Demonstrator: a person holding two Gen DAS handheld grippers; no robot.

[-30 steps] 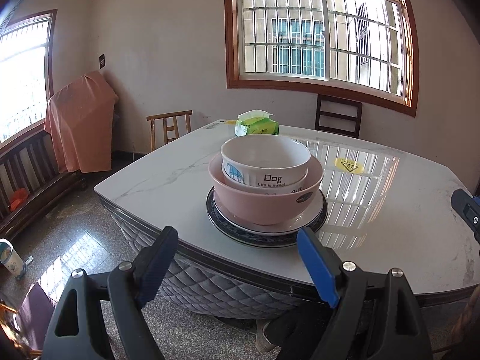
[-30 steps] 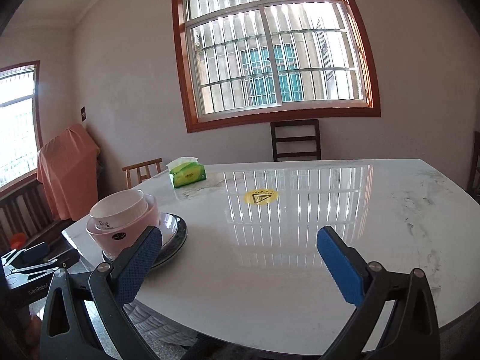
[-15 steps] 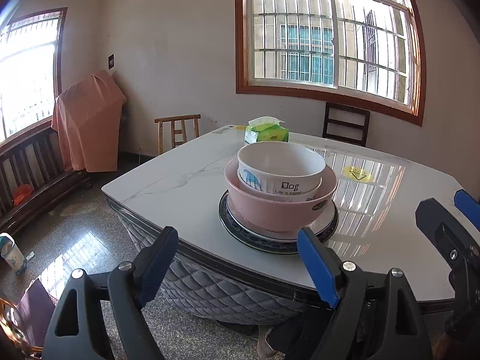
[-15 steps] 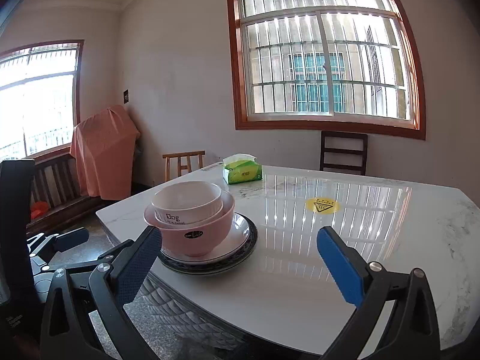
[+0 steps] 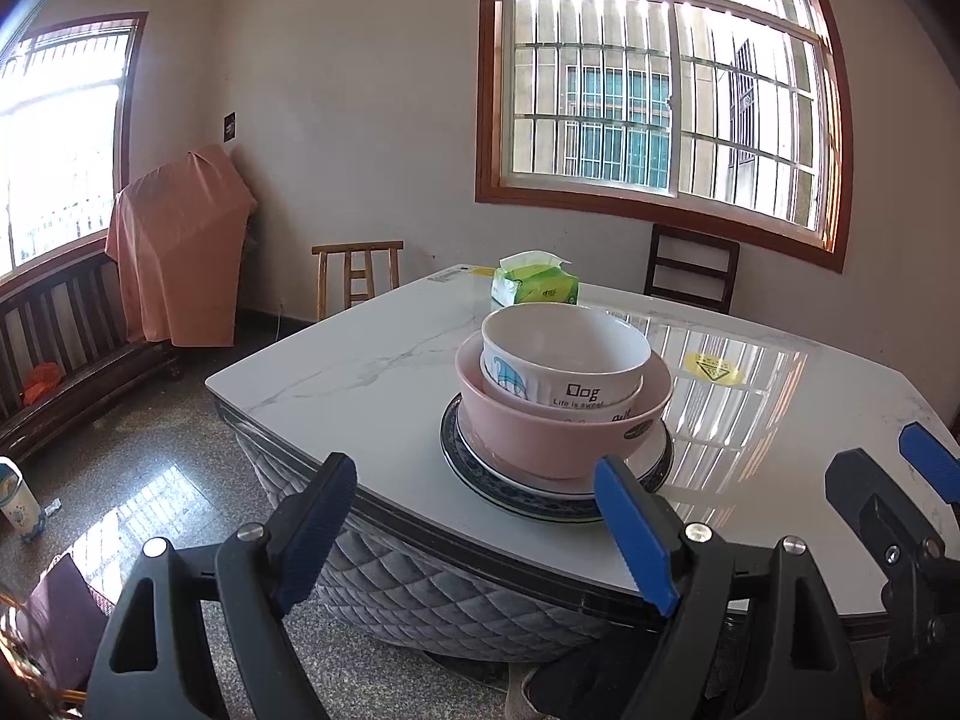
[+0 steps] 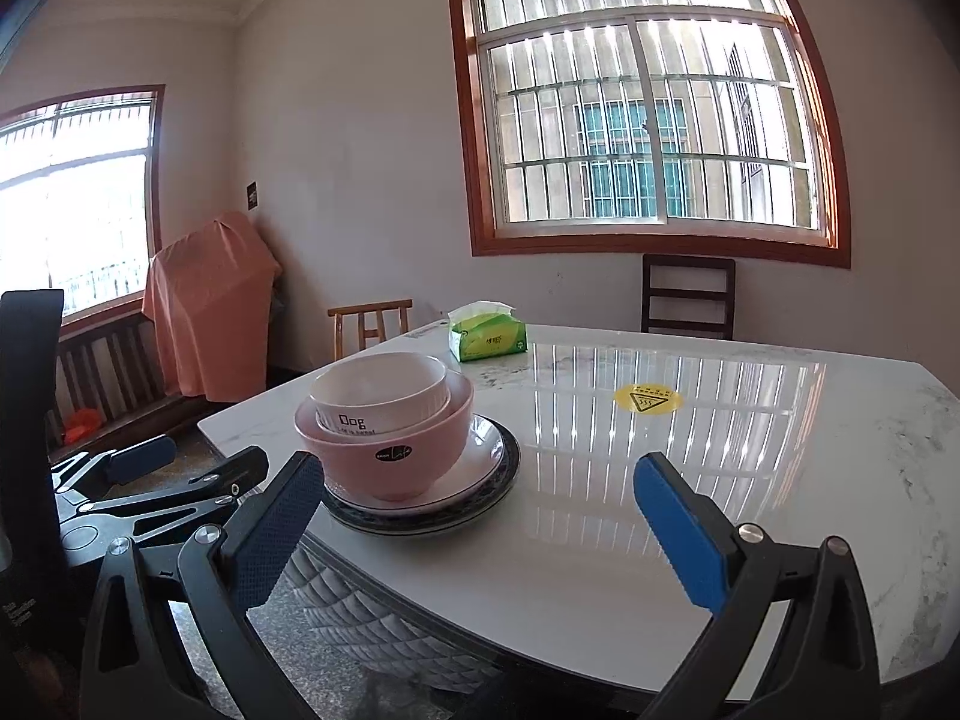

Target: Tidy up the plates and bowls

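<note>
A white bowl printed "Dog" nests in a pink bowl. The pink bowl stands on a white plate that lies on a dark blue-rimmed plate, near the marble table's left corner. My left gripper is open and empty, short of the table edge in front of the stack. My right gripper is open and empty over the front of the table, to the right of the stack. Each gripper appears at the edge of the other's view.
A green tissue box sits at the table's far side and a yellow sticker lies on the marble table. Chairs stand behind the table. An orange-covered object and a bench are by the left wall.
Both grippers have pulled back and swung left. The stack now sits nearer the centre of the right wrist view, and the right gripper has come into the left wrist view.
</note>
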